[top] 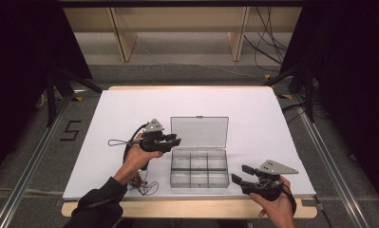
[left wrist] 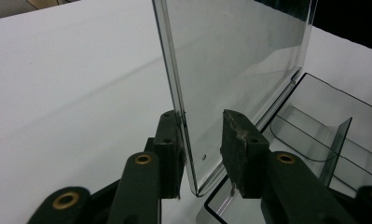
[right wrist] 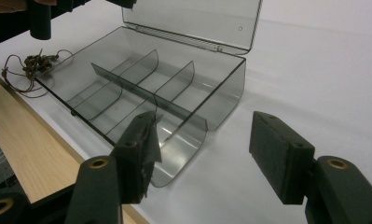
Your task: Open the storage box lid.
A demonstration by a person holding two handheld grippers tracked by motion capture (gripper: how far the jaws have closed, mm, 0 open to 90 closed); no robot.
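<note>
Straddling the raised lid [left wrist: 239, 70] of the clear divided box [top: 199, 172], my left gripper [left wrist: 202, 149] stands unclamped, while my right gripper [right wrist: 200, 154] gapes near the box's corner.

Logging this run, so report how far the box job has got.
Done: the clear compartment box is open, lid up. In hand: the left gripper has its jaws around the lid's edge without clamping it; the right gripper waits open beside the box. Left: all compartments empty; a brown corded item lies outside.
</note>
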